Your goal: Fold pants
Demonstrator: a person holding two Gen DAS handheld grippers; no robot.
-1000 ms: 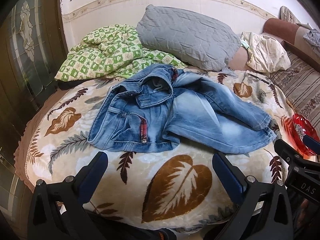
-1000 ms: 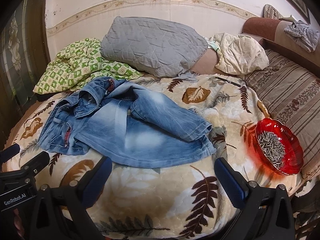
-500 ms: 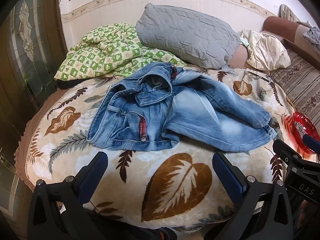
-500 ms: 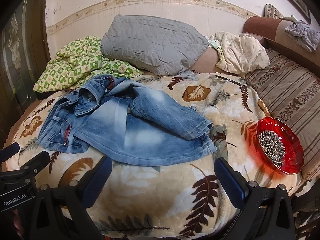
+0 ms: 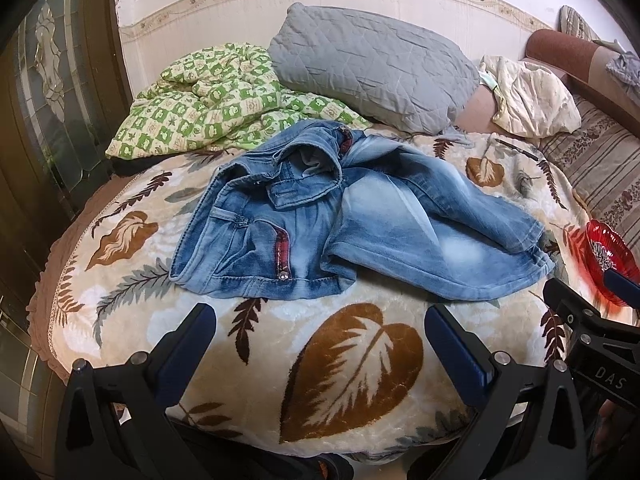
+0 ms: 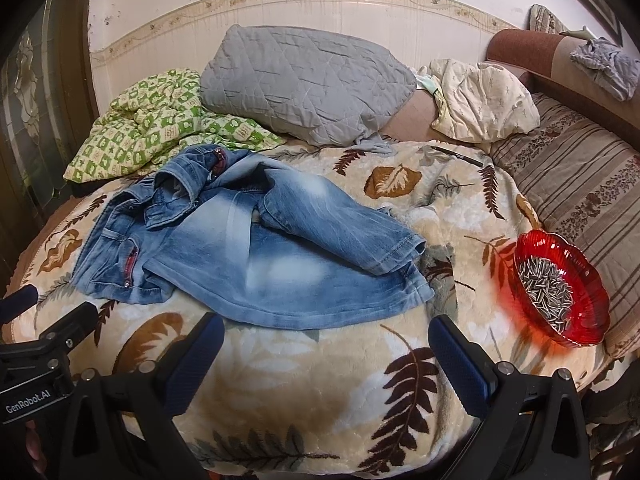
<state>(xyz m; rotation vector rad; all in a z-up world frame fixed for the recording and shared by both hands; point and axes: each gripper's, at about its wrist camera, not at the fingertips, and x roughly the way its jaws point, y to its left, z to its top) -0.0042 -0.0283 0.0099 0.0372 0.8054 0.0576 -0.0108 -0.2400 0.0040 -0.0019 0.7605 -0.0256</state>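
Note:
A pair of faded blue jeans (image 5: 352,216) lies crumpled on a leaf-patterned blanket (image 5: 352,364), waistband to the left and legs bunched toward the right; the same jeans (image 6: 256,240) show in the right wrist view. My left gripper (image 5: 320,316) hovers open just short of the waistband's near edge, holding nothing. My right gripper (image 6: 326,326) is open too, in front of the near leg's edge, empty. The right gripper's body (image 5: 592,320) appears at the right of the left wrist view, and the left gripper's body (image 6: 44,344) at the left of the right wrist view.
A red glass bowl (image 6: 560,288) of sunflower seeds sits on the blanket at the right. At the back lie a grey pillow (image 6: 304,80), a green checked quilt (image 6: 156,128) and a cream bundle (image 6: 480,100). A striped cushion (image 6: 580,184) borders the right side.
Both grippers have edged slightly forward toward the jeans; the view has shifted a little. The jeans have not moved and both jaws stay open.

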